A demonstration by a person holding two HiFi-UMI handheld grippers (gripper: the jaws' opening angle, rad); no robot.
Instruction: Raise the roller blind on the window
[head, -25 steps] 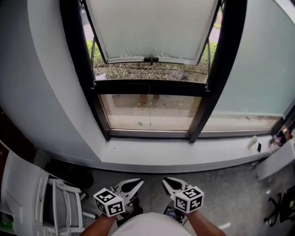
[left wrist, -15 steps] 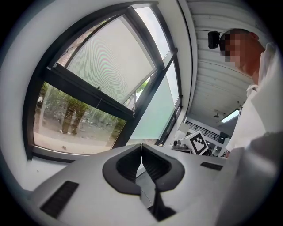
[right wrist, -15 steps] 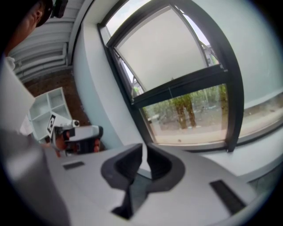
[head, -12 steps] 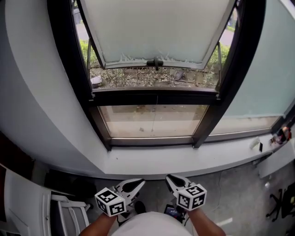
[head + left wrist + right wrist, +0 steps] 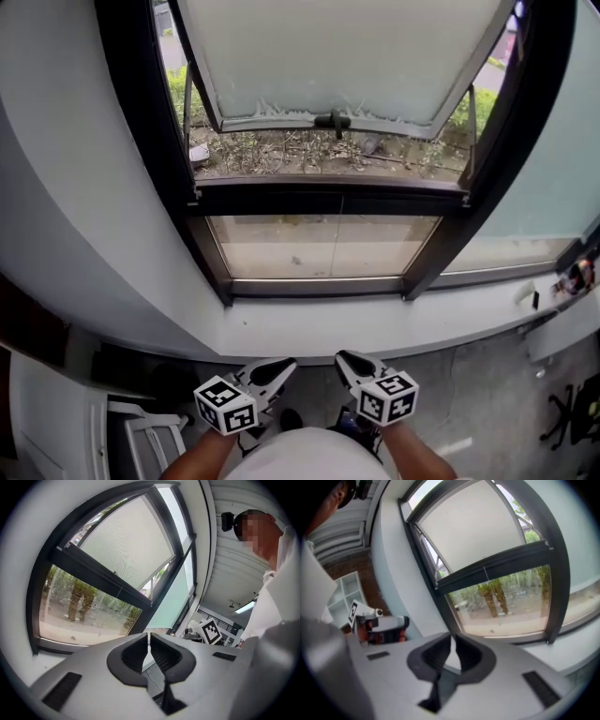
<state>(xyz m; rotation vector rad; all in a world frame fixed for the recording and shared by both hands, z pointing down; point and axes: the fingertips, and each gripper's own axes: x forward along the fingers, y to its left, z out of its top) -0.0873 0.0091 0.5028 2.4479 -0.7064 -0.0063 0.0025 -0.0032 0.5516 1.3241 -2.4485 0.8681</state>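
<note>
Two grippers hang low on the room side of the window sill [image 5: 375, 323], both pointing toward it. The left gripper [image 5: 284, 365] and the right gripper [image 5: 343, 358] sit side by side, near each other but not touching, and neither reaches the sill. Both are clenched on nothing: in each gripper's own view the dark pads meet at the tips with only air behind them.

Directly above the sill is a clear lower pane [image 5: 323, 246], with paved ground and plants beyond it. Above that pane an upper sash tilts outward at its bottom edge. The pale sheet filling the sash seems to be the roller blind [image 5: 347, 47]. It is down over the whole sash to the bottom rail, where a small dark handle [image 5: 336, 120] sits at the middle. The blind is high above the sill and well apart from both grippers. A white chair [image 5: 141, 441] stands below the sill's left end.
</note>
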